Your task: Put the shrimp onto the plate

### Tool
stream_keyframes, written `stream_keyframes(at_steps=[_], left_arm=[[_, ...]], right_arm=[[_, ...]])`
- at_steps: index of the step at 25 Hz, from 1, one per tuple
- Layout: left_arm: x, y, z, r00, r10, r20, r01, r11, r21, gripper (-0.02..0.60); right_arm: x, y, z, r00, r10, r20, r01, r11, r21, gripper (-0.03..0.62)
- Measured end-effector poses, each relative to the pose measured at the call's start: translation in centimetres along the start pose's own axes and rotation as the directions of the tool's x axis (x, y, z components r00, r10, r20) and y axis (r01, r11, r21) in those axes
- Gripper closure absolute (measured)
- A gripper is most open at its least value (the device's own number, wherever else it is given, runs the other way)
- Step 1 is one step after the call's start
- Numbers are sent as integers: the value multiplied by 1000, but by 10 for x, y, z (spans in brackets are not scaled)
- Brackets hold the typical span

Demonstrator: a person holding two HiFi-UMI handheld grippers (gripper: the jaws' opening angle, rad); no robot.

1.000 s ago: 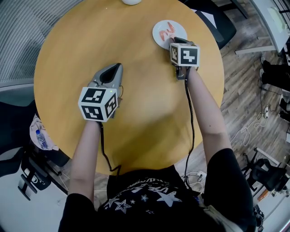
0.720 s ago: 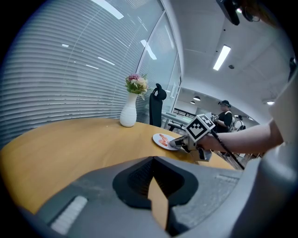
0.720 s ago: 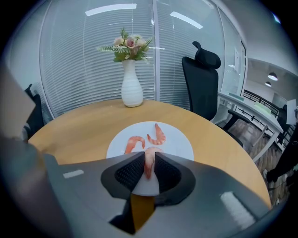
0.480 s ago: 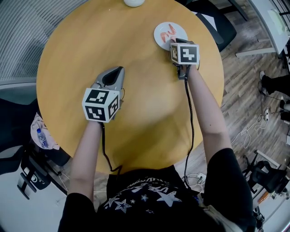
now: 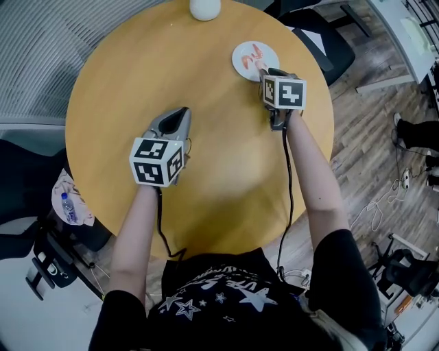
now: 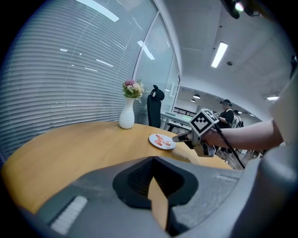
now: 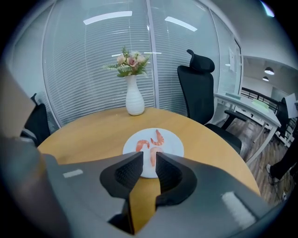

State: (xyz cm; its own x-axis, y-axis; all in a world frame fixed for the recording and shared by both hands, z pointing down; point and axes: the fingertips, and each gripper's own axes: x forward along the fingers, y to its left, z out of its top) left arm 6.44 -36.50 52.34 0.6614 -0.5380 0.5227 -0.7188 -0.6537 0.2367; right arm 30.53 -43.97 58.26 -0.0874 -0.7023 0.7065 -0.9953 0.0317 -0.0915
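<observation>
A small white plate (image 5: 243,49) lies at the far right of the round wooden table (image 5: 137,68), with pink shrimp (image 5: 255,52) on it. In the right gripper view the plate (image 7: 170,144) carries three shrimp (image 7: 158,137); one of them shows through the narrow gap between the jaws. My right gripper (image 5: 264,70) hovers at the plate's near edge, its jaws slightly open (image 7: 149,158) with nothing between them. My left gripper (image 5: 182,111) rests over the middle of the table, shut and empty (image 6: 152,160). From the left gripper view the plate (image 6: 162,141) sits ahead to the right.
A white vase with flowers (image 7: 135,102) stands at the table's far edge (image 5: 204,8). A black office chair (image 7: 198,93) is behind the table beyond the plate. The table's rim runs close to the right of the plate.
The head view has shifted, so the table sits lower in the picture. Both grippers keep about the same places relative to the plate and table.
</observation>
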Motion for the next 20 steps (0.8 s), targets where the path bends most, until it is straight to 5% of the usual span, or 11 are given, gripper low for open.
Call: stream_keyframes(at_steps=[20], left_arm=[[-97,-78,9,995,60,81,-61,998,9,580]], right_arm=[[-138,37,-17,985,126,121,-129,991,16,511]])
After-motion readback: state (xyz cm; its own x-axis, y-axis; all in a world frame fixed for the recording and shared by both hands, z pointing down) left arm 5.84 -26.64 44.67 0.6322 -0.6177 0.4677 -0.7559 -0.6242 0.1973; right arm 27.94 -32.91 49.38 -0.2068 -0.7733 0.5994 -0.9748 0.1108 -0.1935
